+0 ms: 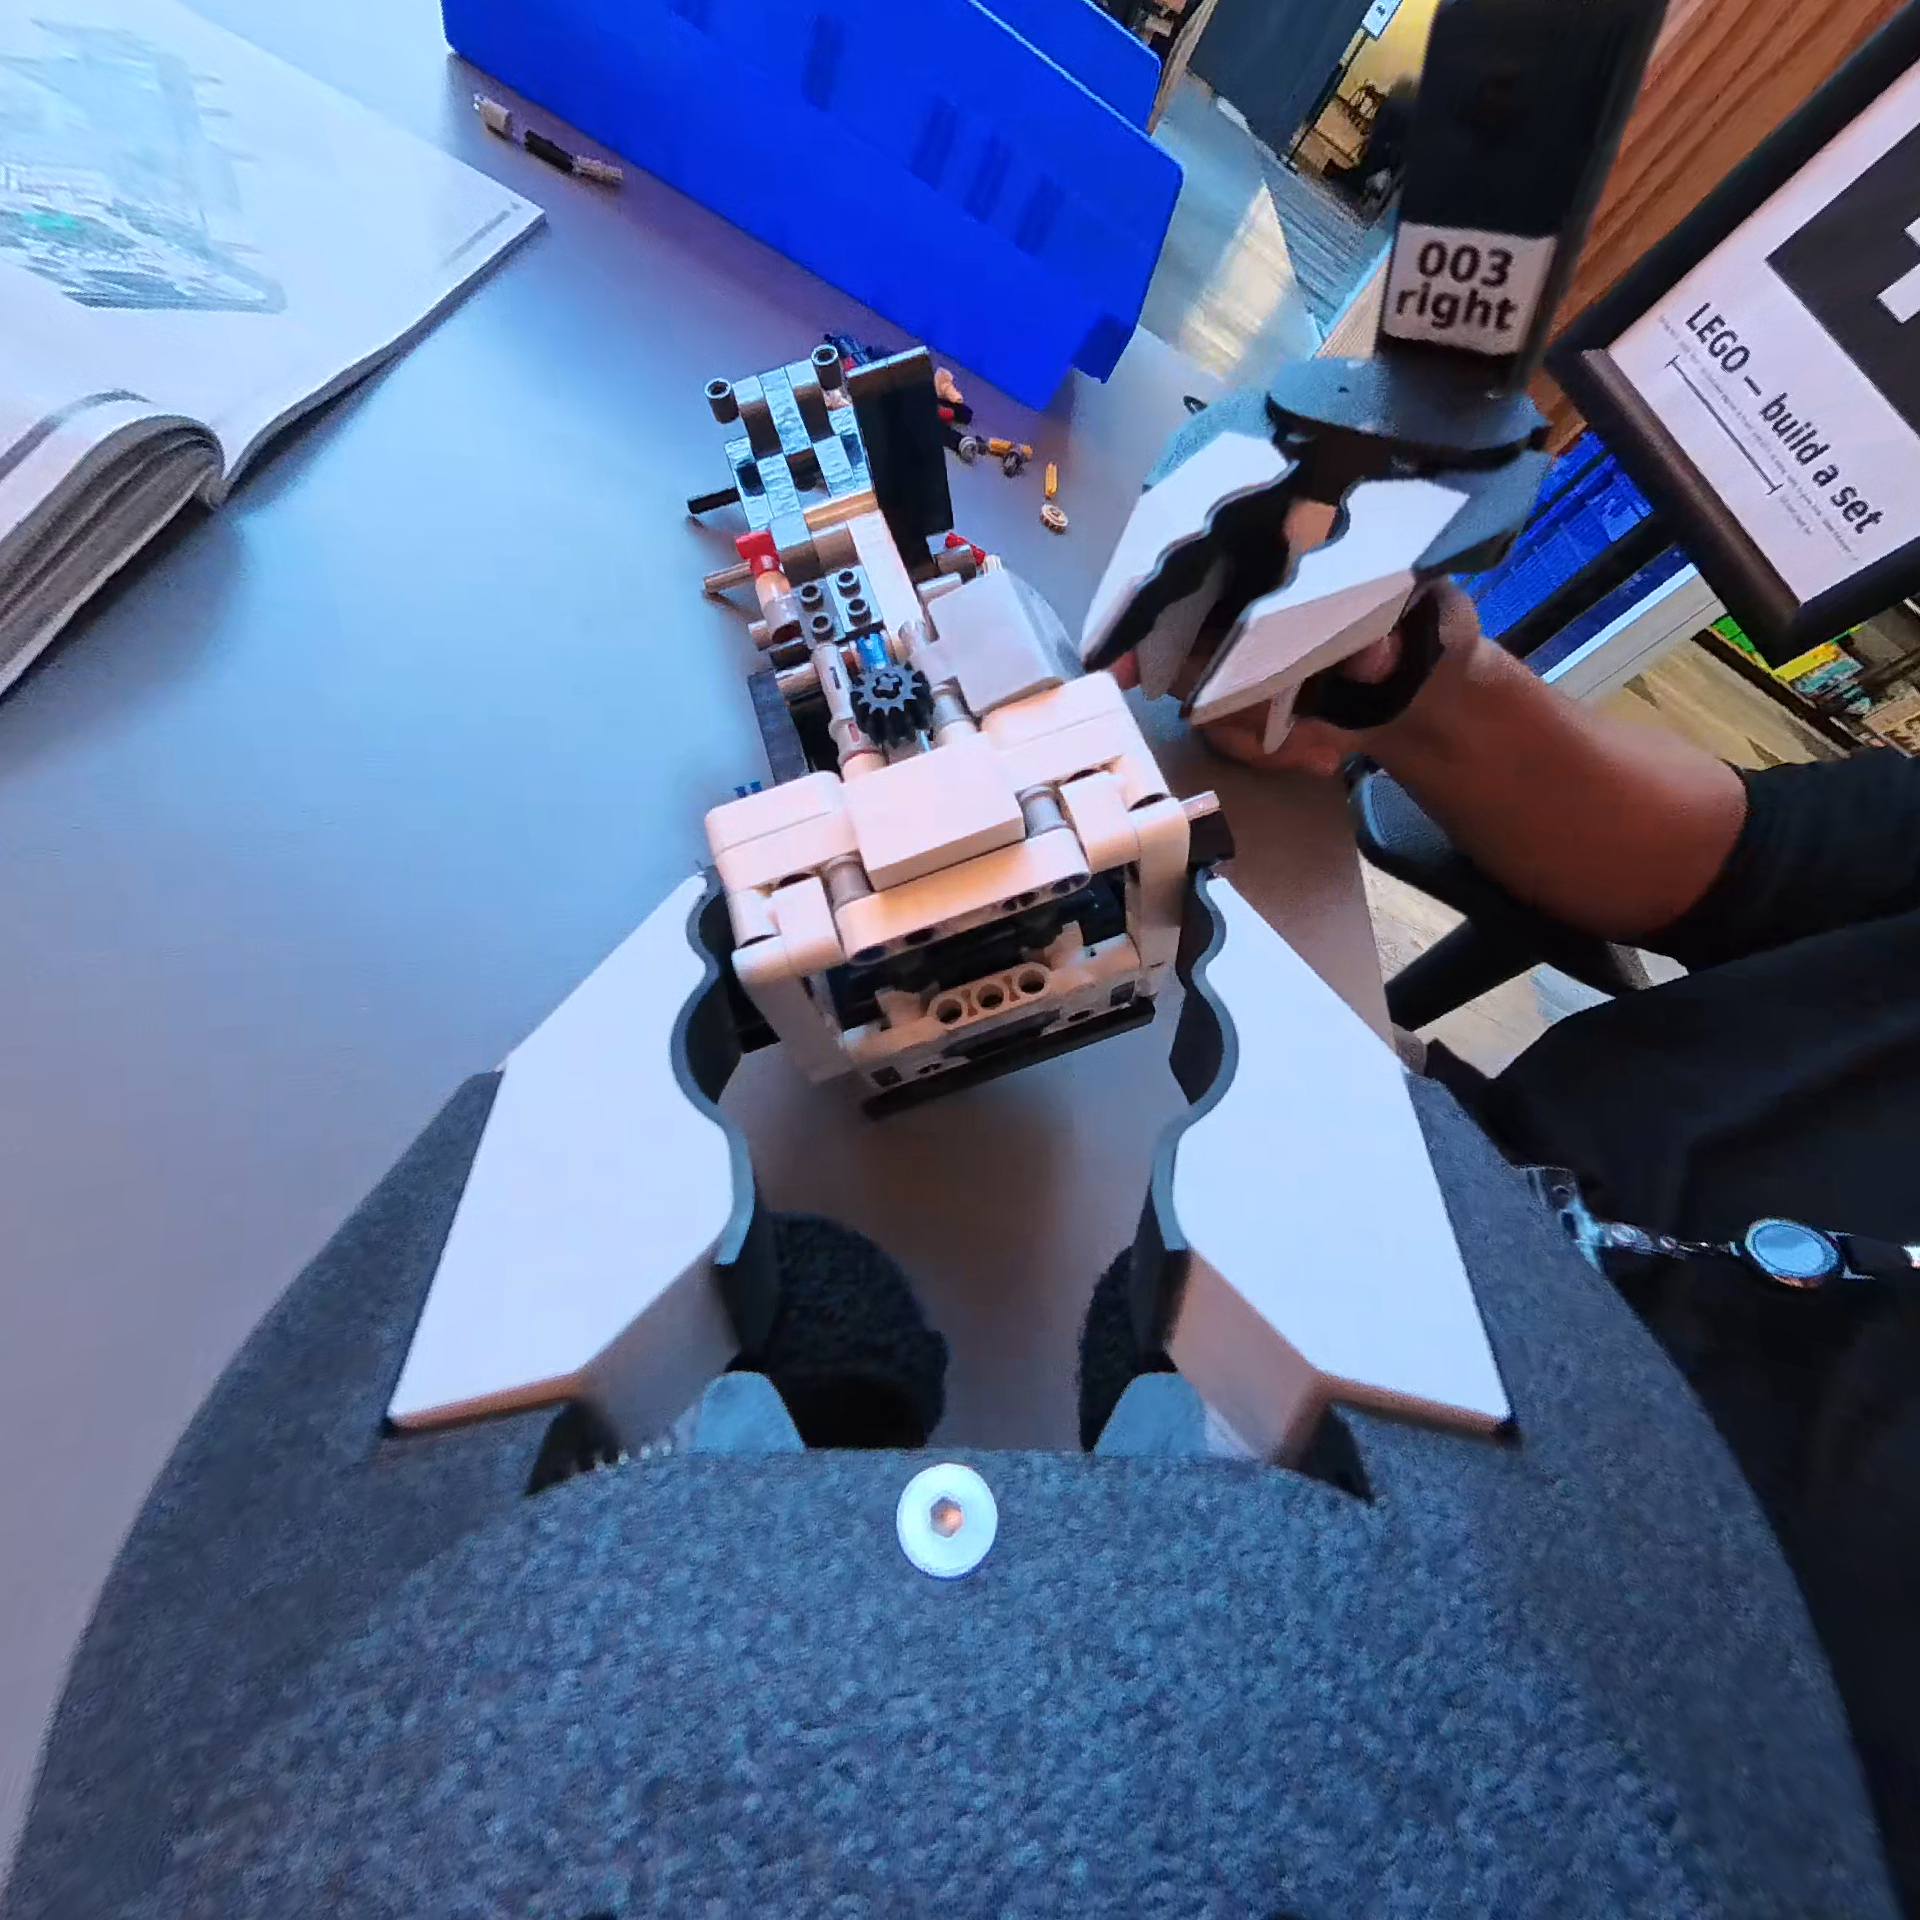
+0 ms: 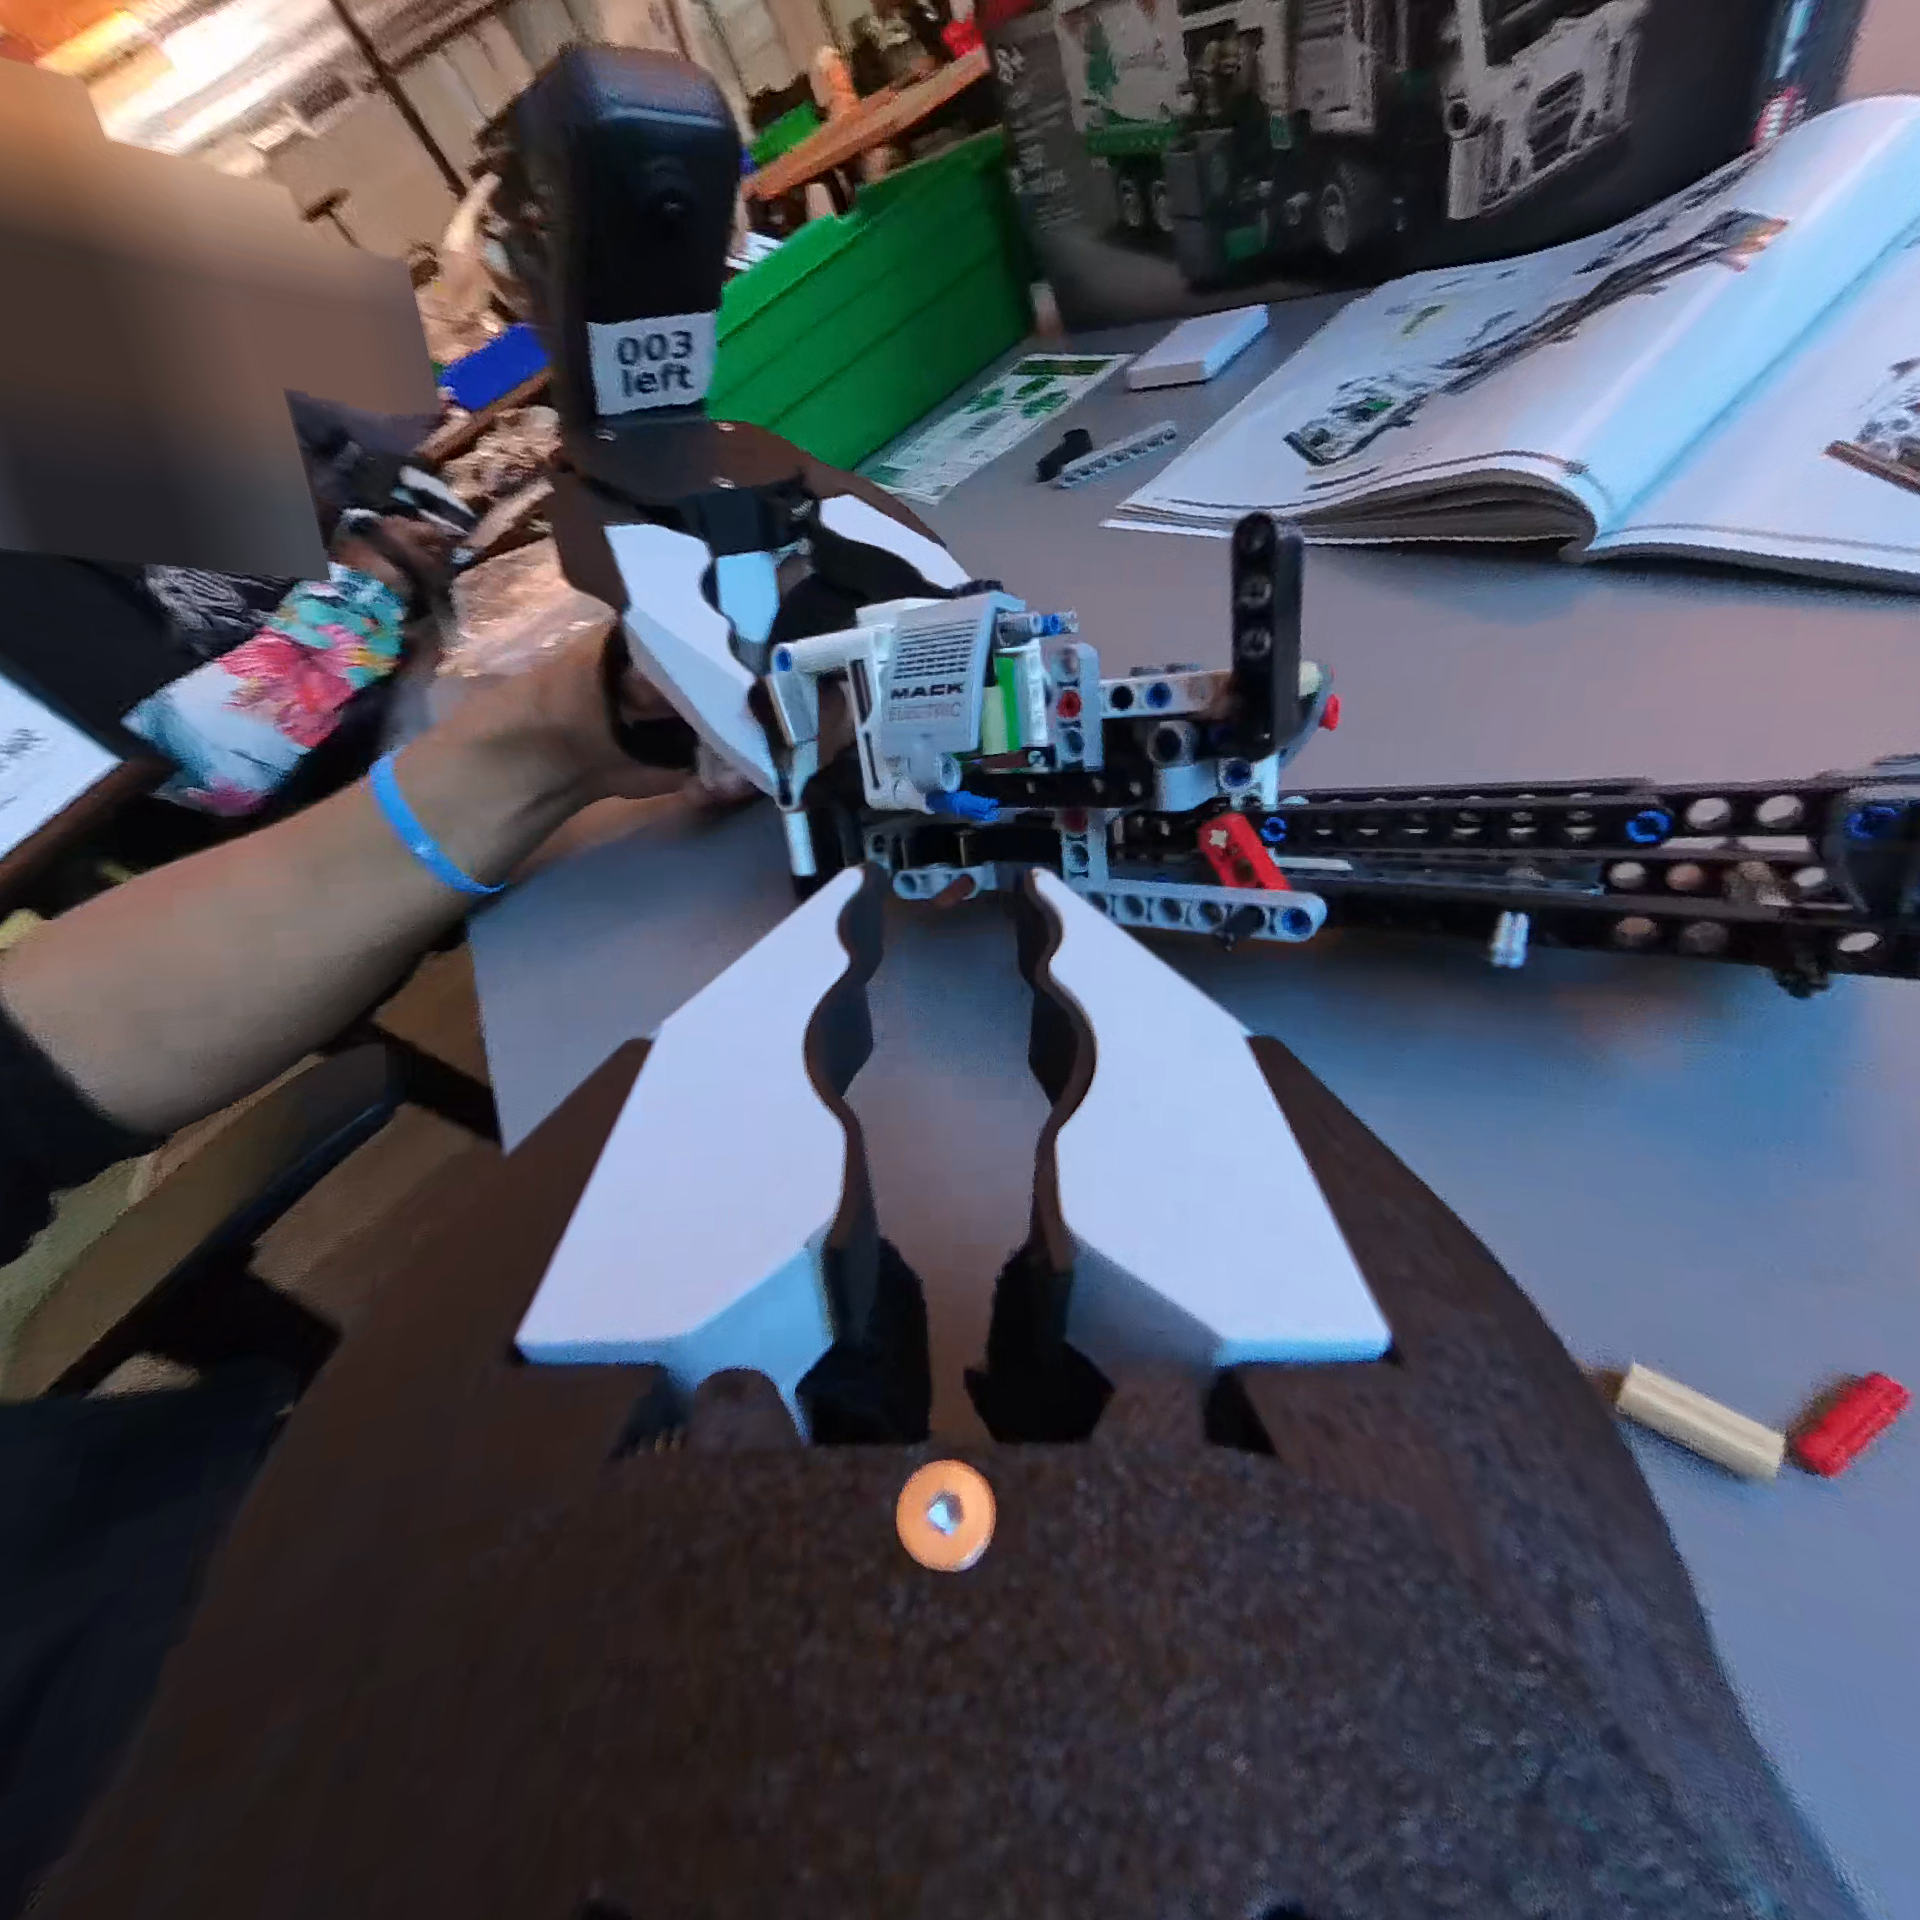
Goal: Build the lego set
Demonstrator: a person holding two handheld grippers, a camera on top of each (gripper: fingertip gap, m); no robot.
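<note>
A long lego truck model (image 1: 935, 831) lies on the grey table (image 1: 312, 935). It has a white front block, a black gear on top and a black chassis (image 2: 1558, 862) running away from it. My left gripper (image 1: 951, 904) straddles the white front block, with both fingertips against its sides. It also shows in the right wrist view (image 2: 769, 748) at the model's front end. My right gripper (image 2: 951, 894) is partly open and empty, just short of the model's side. In the left wrist view it (image 1: 1153, 681) hovers beside the model's right flank.
An open instruction book (image 1: 208, 260) (image 2: 1558, 416) lies beyond the model. A blue bin (image 1: 883, 156), a green bin (image 2: 883, 301) and the set box (image 2: 1351, 135) stand at the back. Loose tan (image 2: 1704, 1434) and red (image 2: 1855, 1418) pieces lie near my right gripper. A framed sign (image 1: 1766, 416) stands past the table edge. The open instruction book (image 1: 208, 260) sits 20 cm or so from the ends of my left fingers.
</note>
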